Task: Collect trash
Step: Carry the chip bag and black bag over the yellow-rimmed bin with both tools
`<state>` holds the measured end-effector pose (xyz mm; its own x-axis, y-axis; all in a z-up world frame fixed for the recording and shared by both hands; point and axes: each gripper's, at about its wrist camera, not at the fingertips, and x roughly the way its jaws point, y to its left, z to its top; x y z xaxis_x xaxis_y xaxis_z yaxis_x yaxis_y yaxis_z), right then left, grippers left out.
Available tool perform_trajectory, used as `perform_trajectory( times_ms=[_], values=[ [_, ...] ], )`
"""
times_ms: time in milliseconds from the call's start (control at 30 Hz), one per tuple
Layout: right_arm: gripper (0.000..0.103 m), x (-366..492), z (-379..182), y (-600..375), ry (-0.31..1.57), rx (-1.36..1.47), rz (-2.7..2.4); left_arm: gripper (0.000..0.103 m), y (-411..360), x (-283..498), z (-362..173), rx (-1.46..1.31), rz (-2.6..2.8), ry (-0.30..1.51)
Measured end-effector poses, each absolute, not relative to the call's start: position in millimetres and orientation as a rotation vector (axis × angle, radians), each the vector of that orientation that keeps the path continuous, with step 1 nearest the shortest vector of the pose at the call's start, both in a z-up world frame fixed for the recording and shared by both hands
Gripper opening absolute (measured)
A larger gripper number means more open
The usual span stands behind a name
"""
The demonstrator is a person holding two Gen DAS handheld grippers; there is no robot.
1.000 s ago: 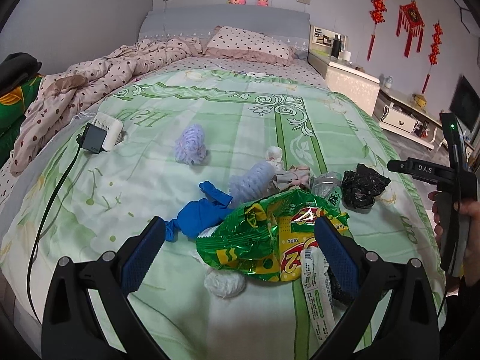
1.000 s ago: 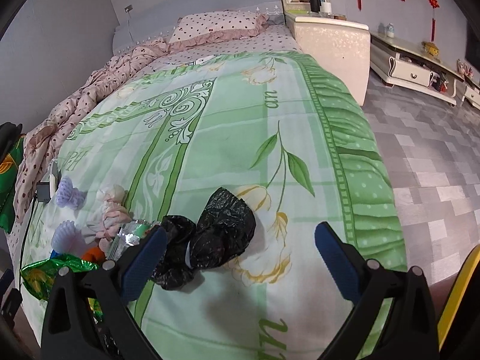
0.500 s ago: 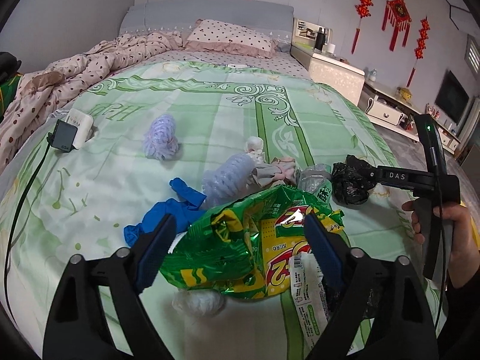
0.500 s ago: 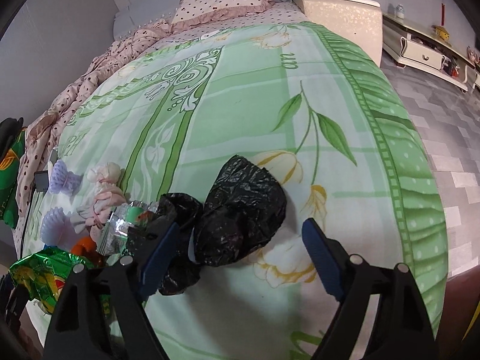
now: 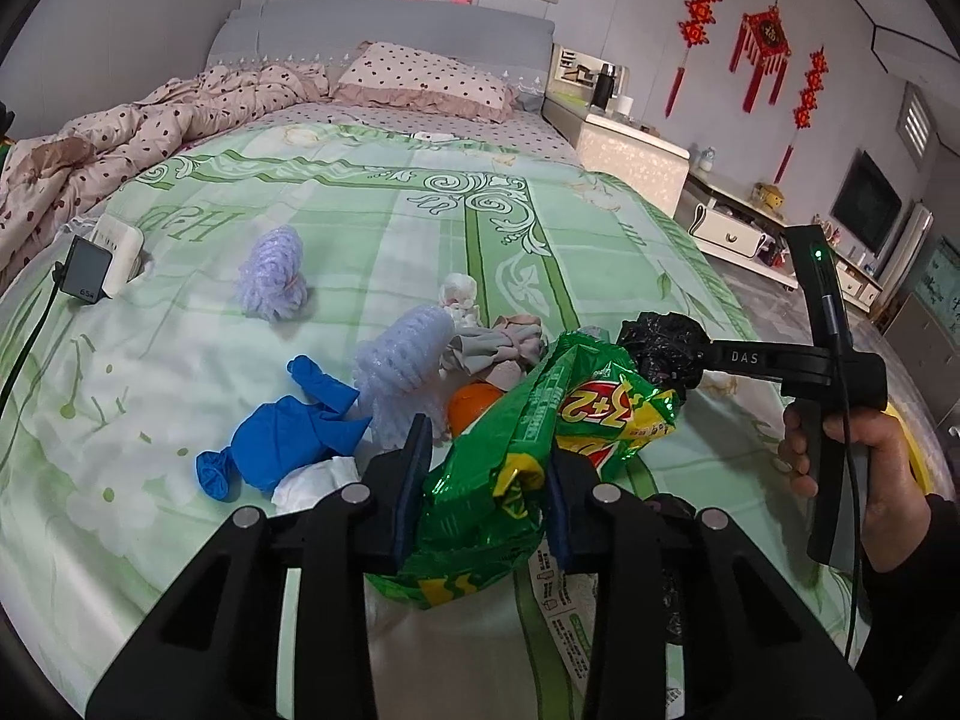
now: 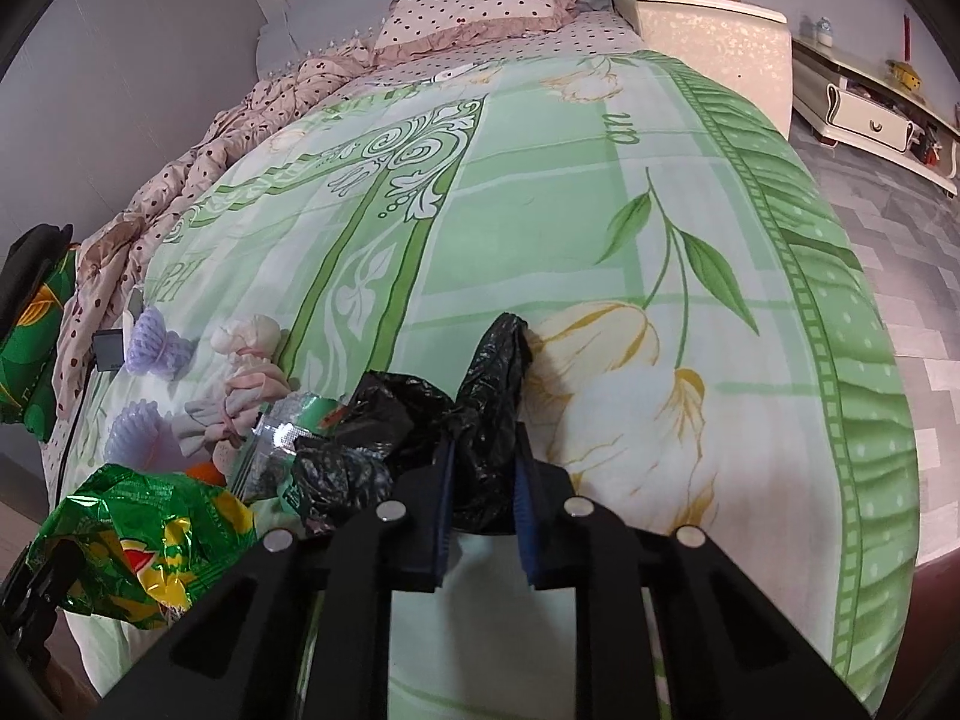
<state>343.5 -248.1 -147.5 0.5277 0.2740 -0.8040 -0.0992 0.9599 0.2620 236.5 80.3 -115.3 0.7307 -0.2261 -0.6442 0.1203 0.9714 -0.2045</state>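
Observation:
Trash lies in a heap on the green bedspread point(image 5: 372, 228). My left gripper point(image 5: 483, 480) is shut on a green and yellow snack bag point(image 5: 528, 444), which also shows in the right wrist view point(image 6: 138, 546). My right gripper point(image 6: 480, 498) is shut on a crumpled black plastic bag point(image 6: 486, 396), seen from the side in the left wrist view point(image 5: 660, 342). Around them lie a blue glove point(image 5: 282, 438), purple foam fruit nets point(image 5: 273, 282), an orange object point(image 5: 474, 408), grey-pink cloth point(image 5: 498, 348), white tissue point(image 5: 312, 480) and a silver-green wrapper point(image 6: 288, 426).
A power strip with a black charger and cable point(image 5: 96, 264) lies at the bed's left. A dotted quilt point(image 5: 120, 138) and pillow point(image 5: 420, 84) are at the head. A bedside cabinet point(image 5: 624, 150) and low TV stand point(image 5: 738, 228) stand on the right, beyond the bed edge.
Both grippers went from open to shut: the left closed on the snack bag and crumpled it upward, the right closed on the black bag.

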Motion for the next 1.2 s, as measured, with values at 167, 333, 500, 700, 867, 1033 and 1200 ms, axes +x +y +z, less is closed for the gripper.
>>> perform_trajectory(
  times_ms=[167, 333, 500, 700, 867, 1033, 1200],
  values=[
    [0.016, 332.4, -125.7, -254.7, 0.931, 0.213, 0.242, 0.031, 80.2, 220.4, -99.5, -0.170, -0.213, 0.686],
    [0.016, 317.8, -99.2, -258.3, 0.879, 0.224, 0.264, 0.030, 73.2, 204.2, -84.0, -0.160, -0.231, 0.661],
    [0.016, 295.2, -71.3, -266.3, 0.826, 0.232, 0.266, 0.030, 72.1, 183.4, -64.7, -0.169, -0.232, 0.634],
    [0.016, 260.3, -35.7, -282.6, 0.756, 0.232, 0.259, 0.030, 66.3, 155.7, -33.2, -0.172, -0.235, 0.579],
    [0.016, 231.1, -7.0, -302.7, 0.699, 0.225, 0.243, 0.030, 52.4, 135.7, 0.2, -0.161, -0.235, 0.521],
    [0.016, 205.6, 20.8, -328.7, 0.644, 0.222, 0.215, 0.030, 37.9, 126.8, 27.1, -0.172, -0.244, 0.490],
    [0.016, 182.7, 47.1, -358.8, 0.593, 0.225, 0.177, 0.030, 16.2, 121.3, 46.8, -0.165, -0.258, 0.472]
  ],
)
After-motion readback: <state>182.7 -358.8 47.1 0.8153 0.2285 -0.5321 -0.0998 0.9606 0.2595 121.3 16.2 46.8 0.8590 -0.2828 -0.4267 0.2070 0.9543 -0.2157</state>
